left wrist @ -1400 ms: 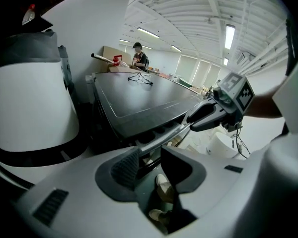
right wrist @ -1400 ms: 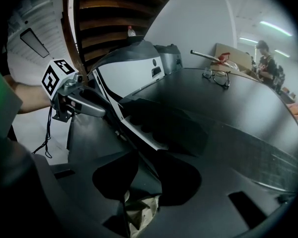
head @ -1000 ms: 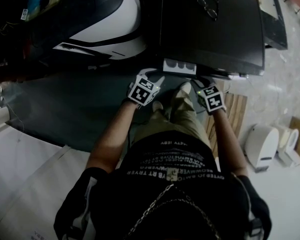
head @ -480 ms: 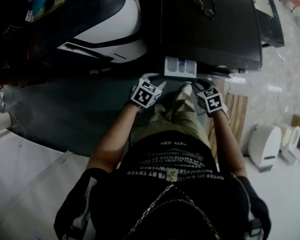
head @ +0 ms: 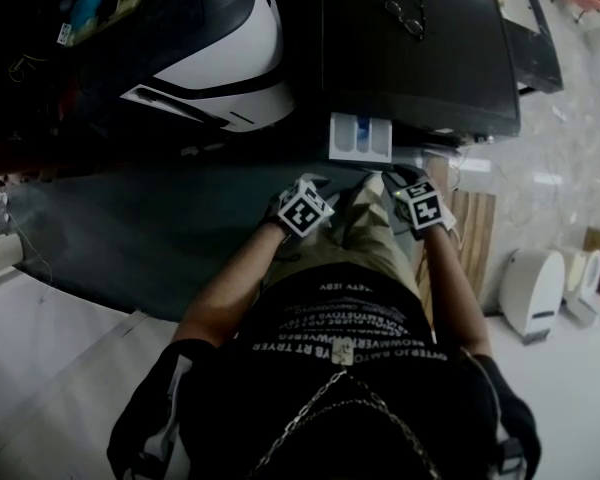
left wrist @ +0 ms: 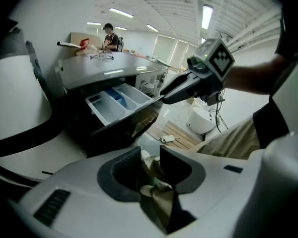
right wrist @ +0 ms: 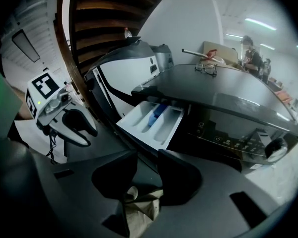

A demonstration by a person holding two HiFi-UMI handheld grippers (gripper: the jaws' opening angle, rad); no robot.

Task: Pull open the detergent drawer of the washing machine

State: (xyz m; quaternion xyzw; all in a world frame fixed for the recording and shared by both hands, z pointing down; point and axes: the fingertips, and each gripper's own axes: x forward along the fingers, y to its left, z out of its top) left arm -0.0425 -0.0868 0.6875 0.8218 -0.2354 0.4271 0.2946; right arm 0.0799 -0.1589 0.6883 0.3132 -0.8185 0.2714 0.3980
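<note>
1. Left gripper: jaws apart, just closed in a touch, nothing between the pads, only khaki cloth showing past them
2. Detergent drawer: ahead and above the jaws, pulled out of the washing machine, white with a blue insert
3. Right gripper: ahead-right, tips near the drawer's front corner, contact unclear
4. Glasses: on the machine top, well beyond the tips

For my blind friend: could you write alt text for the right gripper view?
The detergent drawer of the dark washing machine stands pulled out, white with a blue insert. The right gripper, open and empty, hovers short of it.
</note>
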